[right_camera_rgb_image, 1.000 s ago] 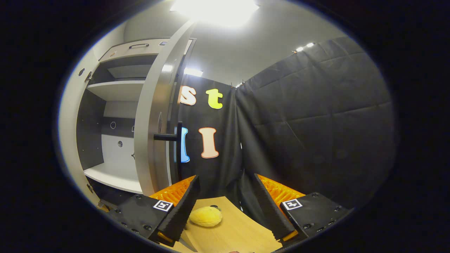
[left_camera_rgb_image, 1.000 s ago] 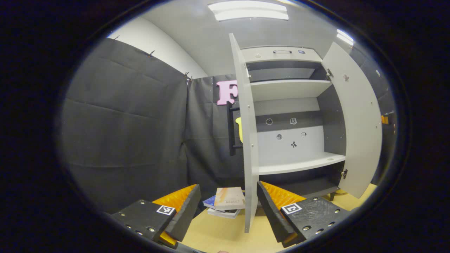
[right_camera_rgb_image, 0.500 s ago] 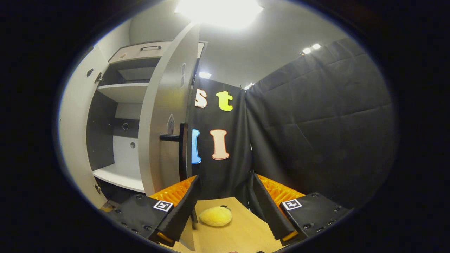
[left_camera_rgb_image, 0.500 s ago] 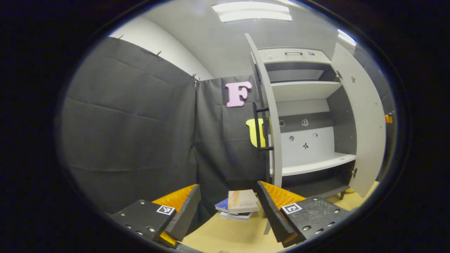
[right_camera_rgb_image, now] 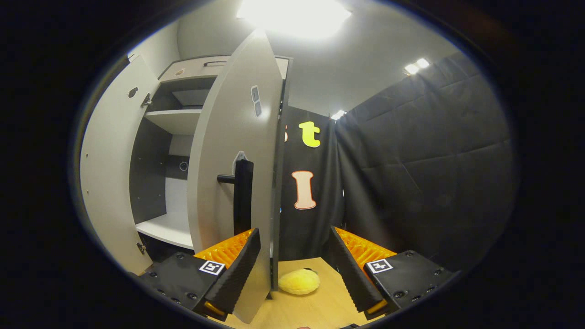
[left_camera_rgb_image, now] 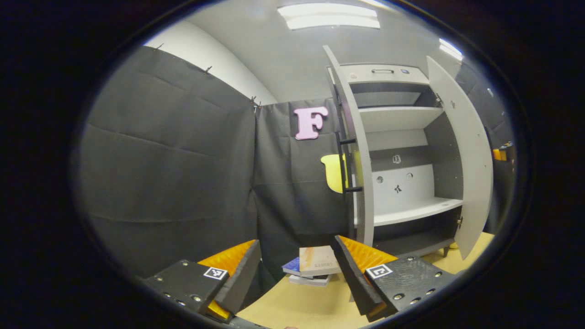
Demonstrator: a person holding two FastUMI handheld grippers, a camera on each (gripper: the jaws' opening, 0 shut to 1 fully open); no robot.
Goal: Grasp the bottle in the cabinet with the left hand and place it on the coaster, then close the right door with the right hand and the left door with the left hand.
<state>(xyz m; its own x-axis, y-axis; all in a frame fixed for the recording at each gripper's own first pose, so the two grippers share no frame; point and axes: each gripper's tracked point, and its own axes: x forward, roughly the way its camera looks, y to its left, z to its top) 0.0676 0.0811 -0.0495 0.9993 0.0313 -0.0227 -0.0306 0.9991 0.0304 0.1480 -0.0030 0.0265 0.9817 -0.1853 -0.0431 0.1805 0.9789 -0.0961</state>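
Observation:
The grey cabinet [left_camera_rgb_image: 402, 119] stands with both doors partly open and its shelves bare. In the left gripper view, the left door [left_camera_rgb_image: 363, 183] shows nearly edge-on with its black handle [left_camera_rgb_image: 346, 164] on the outer side. My left gripper [left_camera_rgb_image: 296, 269] hangs open in front of and below it. In the right gripper view, the right door [right_camera_rgb_image: 228, 151] with its black handle [right_camera_rgb_image: 243, 196] is swung partway in. My right gripper [right_camera_rgb_image: 295, 262] is open, and the door's lower edge falls just beside its left finger [right_camera_rgb_image: 237, 269]. I cannot tell whether they touch.
A small stack of books [left_camera_rgb_image: 314, 269] lies on the wooden table [left_camera_rgb_image: 297, 306] left of the cabinet. A yellow plush lump [right_camera_rgb_image: 299, 282] rests on the table right of the cabinet. Black cloth walls close in on both sides.
The right door has swung inward and narrowed the opening. In the left gripper view the left door has shifted right and its handle now shows. Both grippers stayed open.

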